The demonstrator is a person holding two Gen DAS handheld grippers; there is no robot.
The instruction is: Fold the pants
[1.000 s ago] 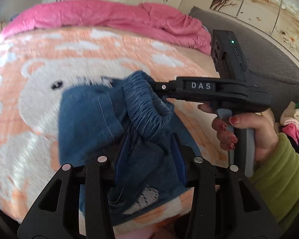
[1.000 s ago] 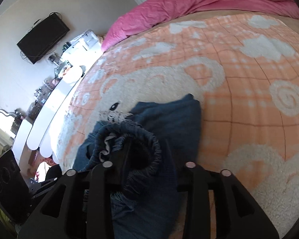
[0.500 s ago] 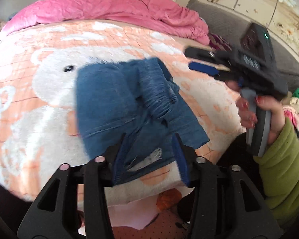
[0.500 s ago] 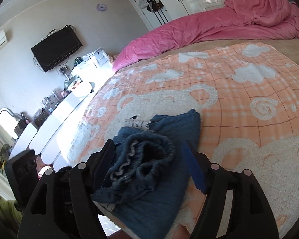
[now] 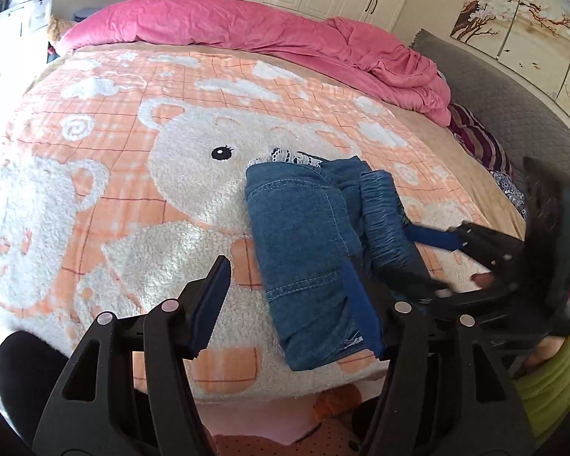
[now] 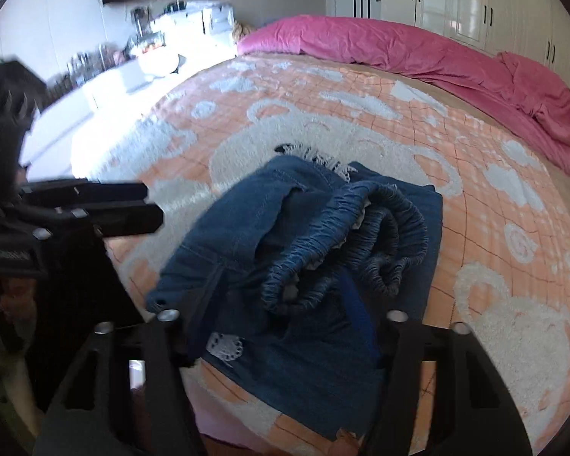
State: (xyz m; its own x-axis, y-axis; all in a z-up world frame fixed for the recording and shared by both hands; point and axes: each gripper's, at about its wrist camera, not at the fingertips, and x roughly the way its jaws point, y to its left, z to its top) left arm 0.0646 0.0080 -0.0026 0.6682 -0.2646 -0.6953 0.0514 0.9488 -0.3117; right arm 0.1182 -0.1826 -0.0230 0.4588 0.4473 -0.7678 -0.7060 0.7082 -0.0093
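Small blue denim pants lie folded in a bundle near the front edge of the bed, elastic waistband bunched on top, white lace trim at the far end. My left gripper is open and empty; its right finger rests over the bundle's near edge. My right gripper is open, straddling the near part of the pants just under the waistband. In the left wrist view the right gripper sits at the bundle's right side, with one finger by the waistband.
The bed carries an orange-and-white bear blanket and a pink duvet heaped along the far side. A grey sofa stands to the right, a white counter with clutter to the left. The bed's front edge lies just below the pants.
Both grippers have let go of the pants and opened wide. The bundle now lies flat on the blanket. The left gripper pulled back and left; the right gripper dropped low beside the bundle.
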